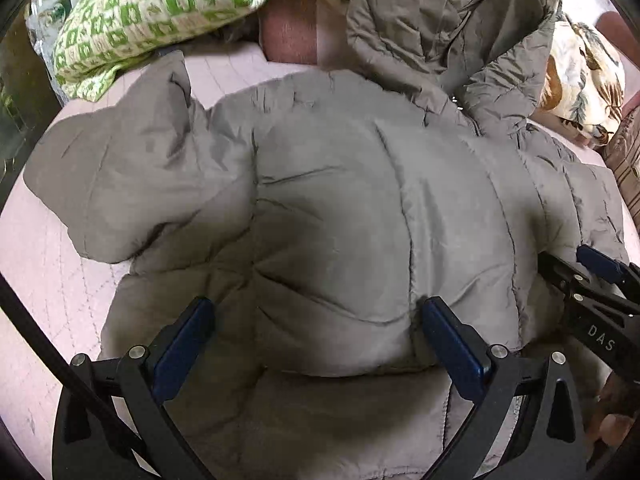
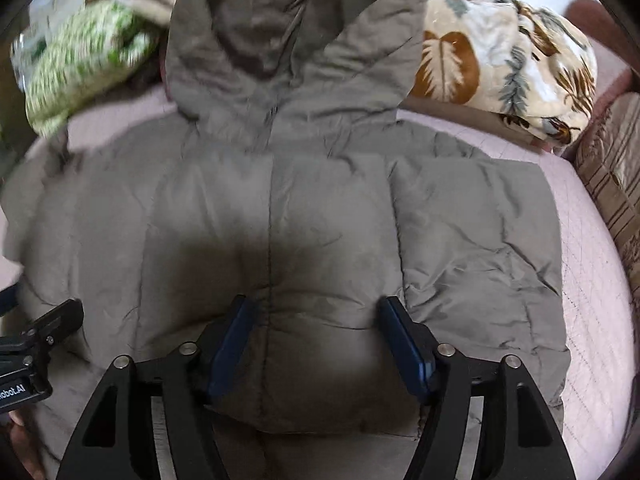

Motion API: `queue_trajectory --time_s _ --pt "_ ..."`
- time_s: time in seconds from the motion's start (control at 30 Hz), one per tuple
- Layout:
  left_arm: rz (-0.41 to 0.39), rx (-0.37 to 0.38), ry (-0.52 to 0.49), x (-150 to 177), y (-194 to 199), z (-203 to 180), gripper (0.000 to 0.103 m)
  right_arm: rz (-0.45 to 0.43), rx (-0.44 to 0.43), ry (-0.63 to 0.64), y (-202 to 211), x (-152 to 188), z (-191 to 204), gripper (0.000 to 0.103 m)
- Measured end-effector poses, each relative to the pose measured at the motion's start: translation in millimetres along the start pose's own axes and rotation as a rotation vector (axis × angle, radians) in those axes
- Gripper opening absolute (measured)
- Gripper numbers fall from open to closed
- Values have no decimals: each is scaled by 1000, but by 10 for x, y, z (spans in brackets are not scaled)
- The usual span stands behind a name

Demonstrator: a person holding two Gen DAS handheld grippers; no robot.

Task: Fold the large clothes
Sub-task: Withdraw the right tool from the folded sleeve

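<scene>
A large grey-brown puffer jacket (image 1: 340, 184) with a hood (image 1: 440, 28) lies flat on a pink quilted bed; it also shows in the right wrist view (image 2: 304, 216), hood (image 2: 288, 40) at the far end. My left gripper (image 1: 320, 332) is open, its blue-padded fingers straddling a raised fold of the jacket's near hem. My right gripper (image 2: 316, 332) is open too, its fingers on either side of a puffed fold at the hem. The right gripper also shows in the left wrist view (image 1: 592, 280), close on the right. One sleeve (image 1: 120, 176) lies out to the left.
A green-and-white checked pillow (image 1: 140, 16) lies at the far left, a leaf-print blanket (image 2: 500, 56) at the far right. A striped cushion (image 2: 612, 184) sits at the right edge. Pink quilted bed cover (image 1: 44, 272) shows on both sides of the jacket.
</scene>
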State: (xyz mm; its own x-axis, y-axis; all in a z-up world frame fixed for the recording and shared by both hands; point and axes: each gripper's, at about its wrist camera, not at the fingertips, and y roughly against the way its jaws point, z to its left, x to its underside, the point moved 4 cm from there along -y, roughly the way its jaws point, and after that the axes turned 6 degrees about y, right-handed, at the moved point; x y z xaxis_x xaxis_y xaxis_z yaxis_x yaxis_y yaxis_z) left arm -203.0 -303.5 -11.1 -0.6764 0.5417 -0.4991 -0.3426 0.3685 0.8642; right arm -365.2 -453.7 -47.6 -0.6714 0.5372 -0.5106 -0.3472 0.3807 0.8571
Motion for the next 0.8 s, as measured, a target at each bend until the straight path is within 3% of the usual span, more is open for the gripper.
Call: queue_trajectory --time_s 0.13,0.27,0.4,0.63,0.8 --pt "-75 -1 3 -46 233 6 103 -24 -49 -25 149 -54 -30 72" --pt "-196 -9 -6 -87 601 33 103 -109 -64 -13 538 -116 62 72" --pt "-263 -33 -26 -95 904 137 103 -173 -97 -6 951 -47 198 73" --pt "-386 -152 -65 112 1439 571 103 -223 -178 13 1501 402 461 77" --pt "-389 -178 -8 287 1628 1167 103 -230 -208 55 1674 753 596 80"
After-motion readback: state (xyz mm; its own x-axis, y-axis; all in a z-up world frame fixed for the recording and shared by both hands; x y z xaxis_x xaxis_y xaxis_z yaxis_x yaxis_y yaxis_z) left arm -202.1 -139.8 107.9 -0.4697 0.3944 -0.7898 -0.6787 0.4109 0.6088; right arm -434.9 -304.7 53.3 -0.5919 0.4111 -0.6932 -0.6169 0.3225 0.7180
